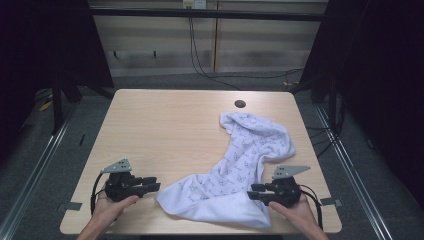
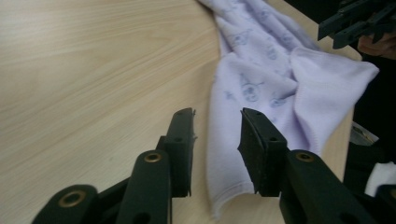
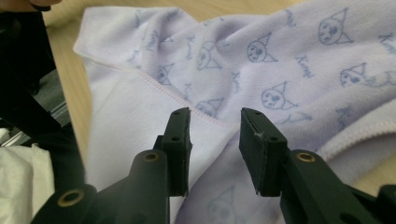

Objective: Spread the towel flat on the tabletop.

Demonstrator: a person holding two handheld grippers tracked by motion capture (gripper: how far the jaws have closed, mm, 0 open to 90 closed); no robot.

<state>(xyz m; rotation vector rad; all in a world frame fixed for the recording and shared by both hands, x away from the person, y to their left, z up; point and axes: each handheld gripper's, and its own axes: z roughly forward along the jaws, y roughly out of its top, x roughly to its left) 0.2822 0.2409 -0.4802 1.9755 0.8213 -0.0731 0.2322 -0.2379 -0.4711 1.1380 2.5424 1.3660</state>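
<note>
High view: left gripper sits just left of the towel, off its near-left corner, nothing in it. Jaws apart, a moderate gap. Left gripper view confirms: jaws parted with the towel's hemmed edge lying between and just past them, not pinched yet.

Towel is the landmark. White with a small printed pattern, crumpled in a diagonal band from the far right of the table down to the near edge. Near end is folded over, plain side up. Cable hole just beyond its far end.

Right gripper is over the towel's near-right part, tips pointing left across the cloth. Right gripper view: jaws open about the same amount, hovering over a seam where the plain side meets the printed side. Holding nothing.

Step in hand, my read: grab two corners and spread it flat.

How to do it well:
- left: push forward so the hem goes fully between the pads, grab right at the corner, single layer
- right: it's over mid-cloth, not a corner. Slide to the near-right corner of the towel before closing, else you pinch a fold
- close both, lift slightly, pull apart evenly
- watch the near edge, cloth is close to hanging off the table
</note>
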